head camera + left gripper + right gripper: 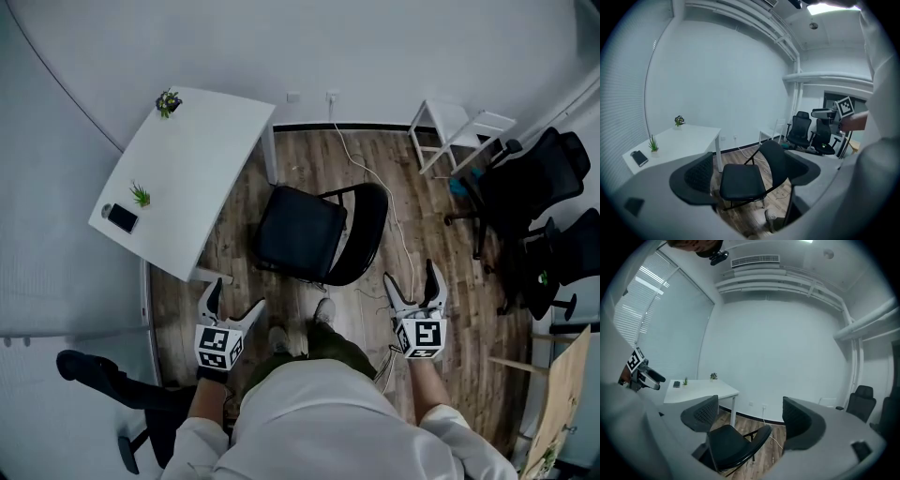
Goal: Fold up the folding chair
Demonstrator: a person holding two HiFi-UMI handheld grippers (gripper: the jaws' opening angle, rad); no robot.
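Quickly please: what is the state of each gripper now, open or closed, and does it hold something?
Left gripper: open, fingers apart, holding nothing.
Right gripper: open, holding nothing; the folding chair is untouched.

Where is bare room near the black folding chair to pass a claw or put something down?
The white table is bare in its middle, between two small green plants. The wooden floor right of the black folding chair is open, except a white cable. Crowded: between chair and table leg; black office chairs far right.
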